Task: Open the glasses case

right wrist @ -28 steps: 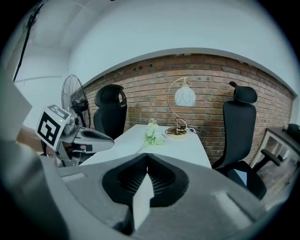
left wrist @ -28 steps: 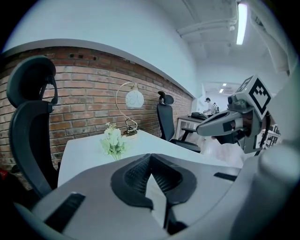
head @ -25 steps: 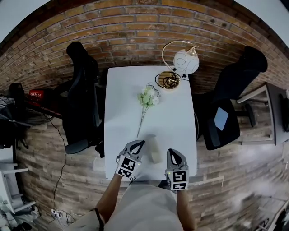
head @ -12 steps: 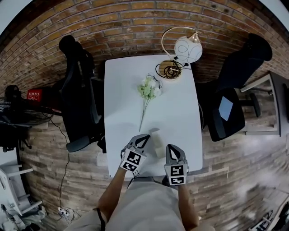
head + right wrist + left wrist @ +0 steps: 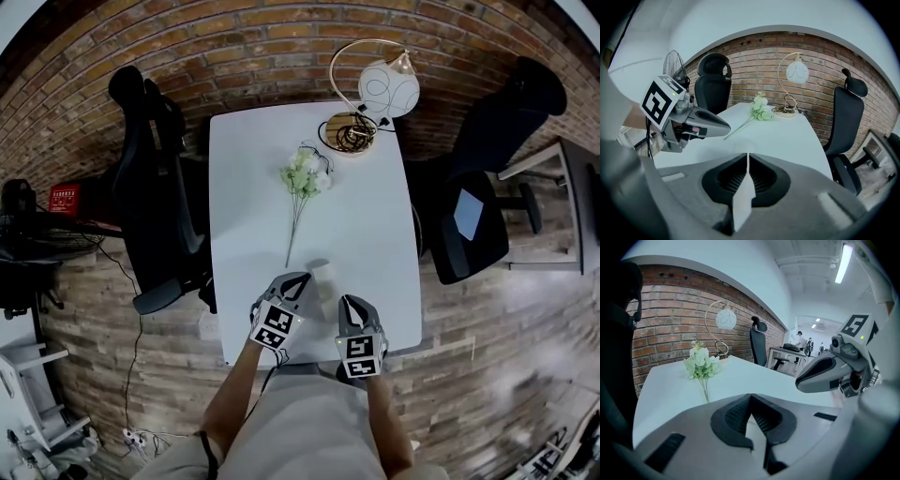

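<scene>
The glasses case (image 5: 323, 279), a small pale oblong, lies shut on the white table (image 5: 366, 234) near its front edge. My left gripper (image 5: 302, 278) is shut, with its tip close beside the case's left side. My right gripper (image 5: 345, 301) is also shut and sits just off the case's near right corner. In the left gripper view the left gripper (image 5: 751, 395) has its jaws meeting at the tips with nothing between them. The right gripper view shows the right gripper (image 5: 747, 154) closed in the same way. The case is hidden behind the jaws in both gripper views.
A bunch of pale artificial flowers (image 5: 303, 183) lies mid-table, and a gold lamp with a white globe (image 5: 375, 94) stands at the far edge. Black office chairs flank the table at left (image 5: 155, 197) and right (image 5: 469, 225). A fan (image 5: 28, 244) stands at far left.
Both grippers have sunk toward the table and drawn in closer to the case, one on each side. Their jaws stay shut. The case has not moved.
</scene>
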Demonstrator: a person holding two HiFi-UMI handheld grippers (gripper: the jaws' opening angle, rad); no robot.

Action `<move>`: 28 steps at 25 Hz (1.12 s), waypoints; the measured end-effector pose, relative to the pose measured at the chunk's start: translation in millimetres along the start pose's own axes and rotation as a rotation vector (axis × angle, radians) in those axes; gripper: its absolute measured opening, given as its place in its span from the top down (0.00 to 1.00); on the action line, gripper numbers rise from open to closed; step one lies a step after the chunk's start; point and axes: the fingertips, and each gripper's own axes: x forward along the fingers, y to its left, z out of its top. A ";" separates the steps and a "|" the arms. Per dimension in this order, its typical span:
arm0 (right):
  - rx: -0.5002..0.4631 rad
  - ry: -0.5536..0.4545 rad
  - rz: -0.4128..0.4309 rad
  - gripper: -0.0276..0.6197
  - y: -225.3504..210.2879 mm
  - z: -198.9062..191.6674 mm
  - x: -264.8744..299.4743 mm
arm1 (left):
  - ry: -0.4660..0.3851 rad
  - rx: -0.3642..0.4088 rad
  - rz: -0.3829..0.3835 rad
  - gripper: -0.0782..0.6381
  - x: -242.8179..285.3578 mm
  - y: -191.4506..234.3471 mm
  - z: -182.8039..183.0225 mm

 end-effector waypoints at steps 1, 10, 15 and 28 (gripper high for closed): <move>-0.002 0.005 0.000 0.94 0.3 -1.3 1.3 | 0.005 -0.003 -0.001 0.88 1.5 0.2 -2.0; -0.011 0.062 0.014 0.93 8.2 -13.9 13.5 | 0.050 -0.004 0.006 0.88 8.8 6.0 -19.6; -0.021 0.090 0.033 0.91 15.2 -20.5 21.0 | 0.078 -0.018 -0.008 0.88 12.2 4.2 -29.9; -0.026 0.128 0.039 0.74 20.9 -29.2 32.3 | 0.107 0.000 -0.028 0.88 19.7 1.4 -40.0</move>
